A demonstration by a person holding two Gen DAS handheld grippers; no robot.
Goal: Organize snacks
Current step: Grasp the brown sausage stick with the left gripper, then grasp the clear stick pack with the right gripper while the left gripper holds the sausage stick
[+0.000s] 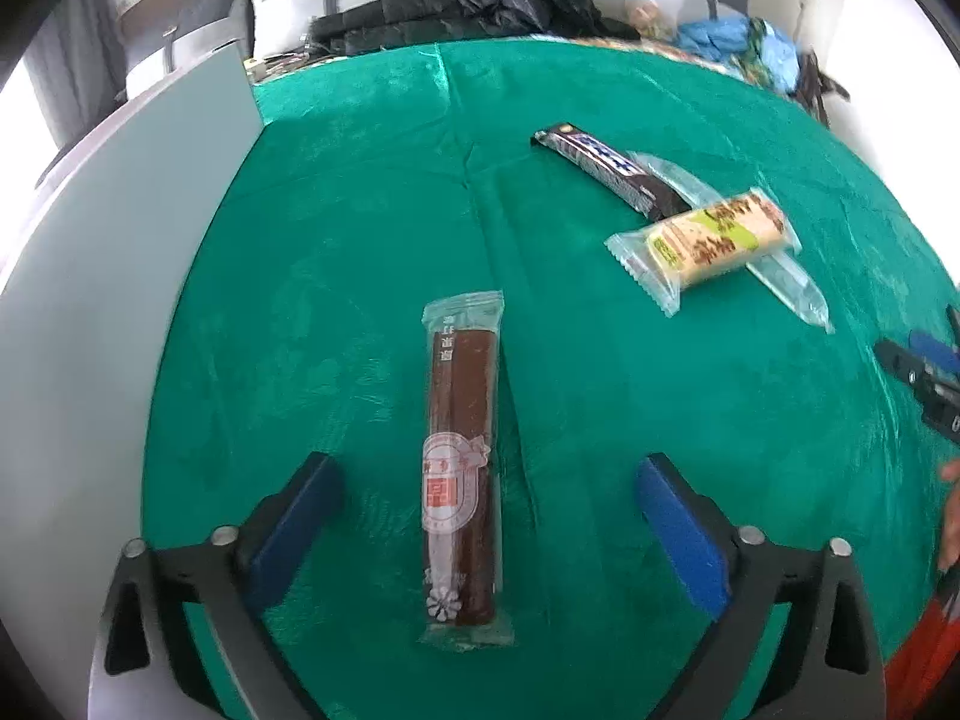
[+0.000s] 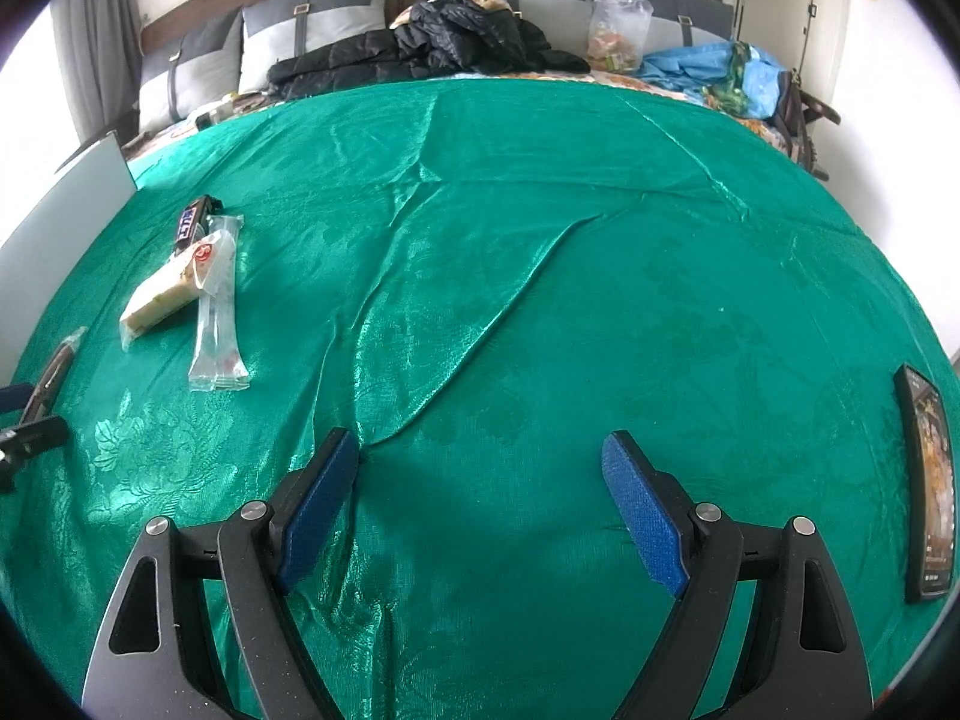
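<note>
Squaring up on the brown bar

Left gripper hangs with jaws wide apart astride the brown snack bar on the green cloth, not touching it. Judged best: close across its middle. Right gripper, spread, holds nothing.

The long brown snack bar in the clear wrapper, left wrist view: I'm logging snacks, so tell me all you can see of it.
The long brown snack bar in a clear wrapper lies flat on the green cloth, lengthwise away from the camera. Its crimped film ends are sealed; a red-and-white round label sits mid-length. It lies between the open left gripper fingers, untouched by them.
</note>
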